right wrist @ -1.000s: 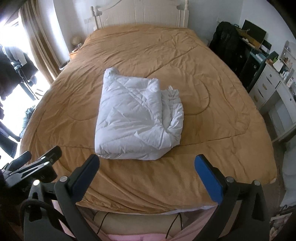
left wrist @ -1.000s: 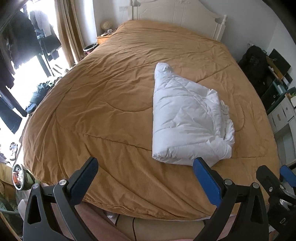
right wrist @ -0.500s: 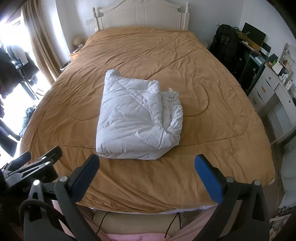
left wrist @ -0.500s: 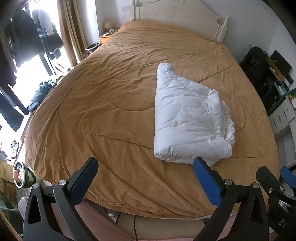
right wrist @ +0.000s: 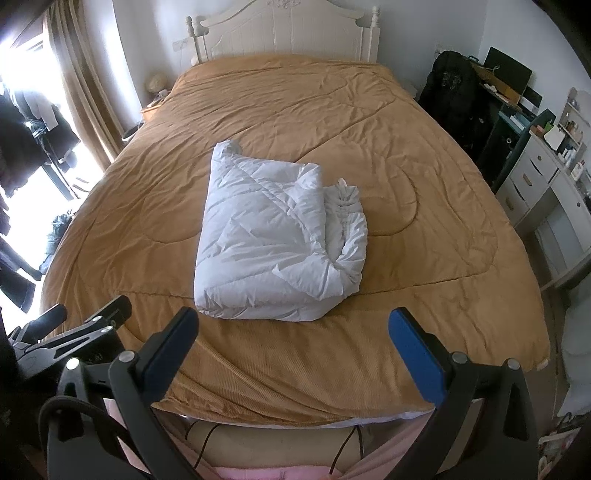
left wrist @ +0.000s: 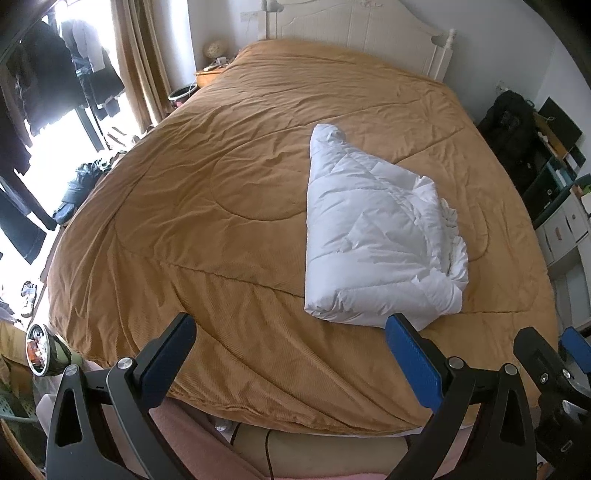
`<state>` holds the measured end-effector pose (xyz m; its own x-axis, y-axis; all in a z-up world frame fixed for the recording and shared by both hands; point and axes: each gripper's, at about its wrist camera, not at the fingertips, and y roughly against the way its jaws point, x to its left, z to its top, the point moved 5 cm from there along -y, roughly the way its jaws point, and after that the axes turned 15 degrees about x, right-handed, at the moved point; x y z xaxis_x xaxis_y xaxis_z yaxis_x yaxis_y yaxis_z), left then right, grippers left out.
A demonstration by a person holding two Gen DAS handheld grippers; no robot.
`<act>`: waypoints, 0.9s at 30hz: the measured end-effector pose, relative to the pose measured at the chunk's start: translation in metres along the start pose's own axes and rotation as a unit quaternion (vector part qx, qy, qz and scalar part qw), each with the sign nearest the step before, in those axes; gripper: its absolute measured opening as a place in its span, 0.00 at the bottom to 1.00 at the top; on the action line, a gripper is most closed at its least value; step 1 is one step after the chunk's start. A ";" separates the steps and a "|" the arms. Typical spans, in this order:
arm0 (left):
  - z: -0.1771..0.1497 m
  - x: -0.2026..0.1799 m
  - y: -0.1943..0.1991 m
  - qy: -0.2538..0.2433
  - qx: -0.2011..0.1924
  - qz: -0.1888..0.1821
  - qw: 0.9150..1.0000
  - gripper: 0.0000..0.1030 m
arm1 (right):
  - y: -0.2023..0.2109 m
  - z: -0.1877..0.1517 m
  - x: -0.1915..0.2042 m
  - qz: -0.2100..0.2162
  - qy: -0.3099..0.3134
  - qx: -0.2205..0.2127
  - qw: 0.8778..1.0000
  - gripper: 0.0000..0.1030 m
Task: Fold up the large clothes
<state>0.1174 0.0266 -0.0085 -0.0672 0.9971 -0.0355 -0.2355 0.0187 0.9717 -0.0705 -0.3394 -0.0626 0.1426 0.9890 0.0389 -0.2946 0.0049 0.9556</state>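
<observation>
the left gripper [left wrist: 290,338] hangs above the foot of the bed with its blue-padded fingers [left wrist: 413,356] spread wide and nothing between them. the right gripper [right wrist: 293,334] hangs beside it, also spread wide and empty; its dark frame shows at the right edge of the left view, and the left one's frame shows at the lower left of the right view. neither touches anything.

just beyond the fingertips lies the white padded coat [right wrist: 277,236], folded into a thick bundle on the tan quilt [right wrist: 406,155]. its smooth folded edge faces the window side, while its rumpled layered edge faces the desk side. the near end of the bundle sits close to the foot of the bed, and the far end narrows to a rounded tip pointing toward the white headboard [right wrist: 288,29]. in the left view the coat [left wrist: 373,236] lies to the right of the midline.

further out, dark clothes [left wrist: 55,85] hang by the bright window with tan curtains [right wrist: 85,92], and white drawers [right wrist: 539,184] and a black bag [right wrist: 454,92] stand on the opposite side.
</observation>
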 end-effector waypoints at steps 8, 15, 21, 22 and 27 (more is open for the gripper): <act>0.010 0.000 0.011 0.002 -0.041 0.012 0.999 0.99 | 0.003 0.008 -0.001 0.000 0.000 -0.013 1.000 0.99; 0.010 -0.001 0.011 -0.005 -0.067 0.015 0.998 0.99 | 0.002 0.013 0.002 0.004 0.007 -0.047 0.999 0.99; 0.010 0.004 0.008 -0.001 -0.085 0.022 0.996 0.99 | -0.006 0.013 0.001 0.009 -0.002 -0.065 0.998 0.99; 0.010 0.005 0.006 0.001 -0.087 0.020 0.996 0.99 | -0.008 0.013 0.001 0.006 -0.002 -0.065 0.998 0.99; 0.005 0.003 -0.002 -0.002 -0.090 0.024 0.996 0.99 | -0.021 0.011 -0.003 0.004 -0.010 -0.057 0.998 0.99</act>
<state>0.1231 0.0304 -0.0097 -0.0788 0.9968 0.0105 -0.4021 -0.0414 0.9147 -0.0543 -0.3444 -0.0796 0.1578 0.9861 0.0522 -0.4013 0.0157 0.9158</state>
